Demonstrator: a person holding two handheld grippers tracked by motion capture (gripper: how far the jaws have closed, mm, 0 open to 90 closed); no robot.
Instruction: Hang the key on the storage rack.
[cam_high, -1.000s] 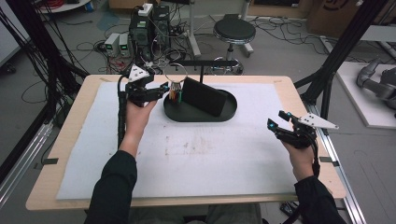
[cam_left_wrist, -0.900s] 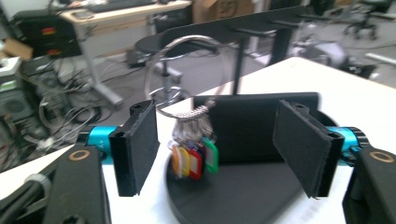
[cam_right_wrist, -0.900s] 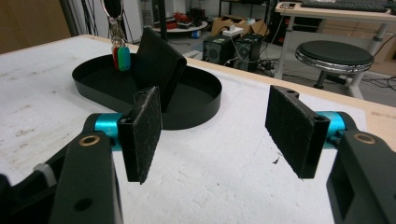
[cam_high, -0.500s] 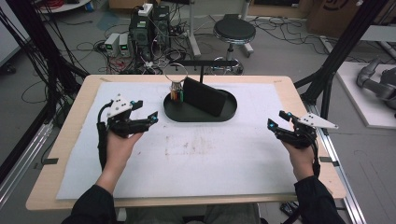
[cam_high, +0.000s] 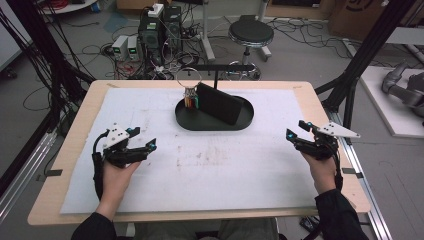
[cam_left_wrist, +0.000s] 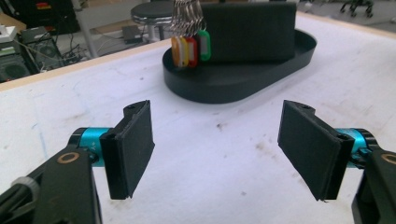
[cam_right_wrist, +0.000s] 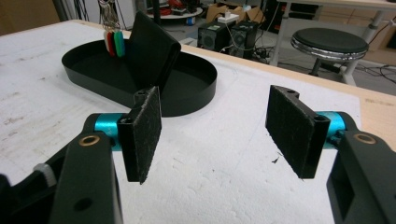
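Observation:
A black oval tray (cam_high: 215, 125) sits at the back middle of the white mat. A black wallet (cam_high: 220, 104) leans upright in it. A metal key ring (cam_high: 188, 80) with coloured tags (cam_high: 190, 101) hangs over the tray's left end. My left gripper (cam_high: 144, 139) hovers low over the mat's left side, well short of the tray. Its jaws have just been opening and nothing is between them. The left gripper view (cam_left_wrist: 219, 149) faces the tray (cam_left_wrist: 224, 86), tags (cam_left_wrist: 189, 49) and wallet (cam_left_wrist: 252, 30). My right gripper (cam_high: 298, 130) stands open and empty at the right, its view (cam_right_wrist: 219, 133) facing the tray (cam_right_wrist: 187, 100).
The white mat (cam_high: 210, 165) covers most of the wooden table (cam_high: 325, 115). A black T-shaped stand (cam_high: 216, 70) rises behind the tray. Beyond the far edge are a round stool (cam_high: 250, 34), electronics boxes (cam_high: 160, 30) and cables on the floor. Black frame posts flank the table.
My left gripper has pulled back from the key tags at the tray, moving left, toward the person and lower. Its jaws stand wider. The right gripper has stayed put.

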